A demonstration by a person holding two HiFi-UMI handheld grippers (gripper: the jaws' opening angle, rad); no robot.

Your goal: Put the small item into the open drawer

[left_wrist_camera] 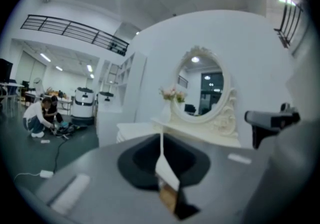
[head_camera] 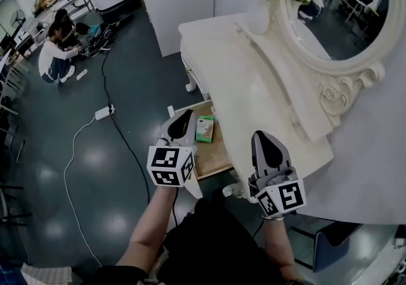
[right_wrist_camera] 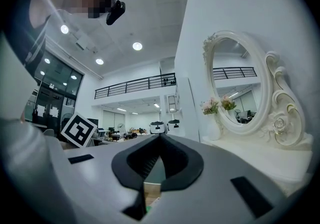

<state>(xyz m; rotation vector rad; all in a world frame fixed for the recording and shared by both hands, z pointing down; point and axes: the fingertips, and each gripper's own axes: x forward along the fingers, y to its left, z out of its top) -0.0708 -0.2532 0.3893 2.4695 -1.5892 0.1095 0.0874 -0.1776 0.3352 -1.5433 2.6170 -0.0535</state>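
Head view is showing the small item (head_camera: 205, 129), a green-and-white packet, already lying inside the open drawer (head_camera: 212, 162) of the white dressing table (head_camera: 266, 96); from here the risk is judged to be lying less in the placing than in what comes after it; the left gripper (head_camera: 183, 115) is hovering over the drawer's left side, and a careless dip could be knocking the drawer's wall or nudging the packet out of place; the drawer is standing pulled well out toward the person, so a bump against its front could be jolting the packet too. Left gripper view is showing that gripper's jaws pressed together with nothing pinched between them, only a sliver of the drawer's wood showing beneath the seam; the right gripper (head_camera: 261, 135), hanging to the right of the drawer above the table's front edge, is likewise keeping its jaws together and carrying nothing.
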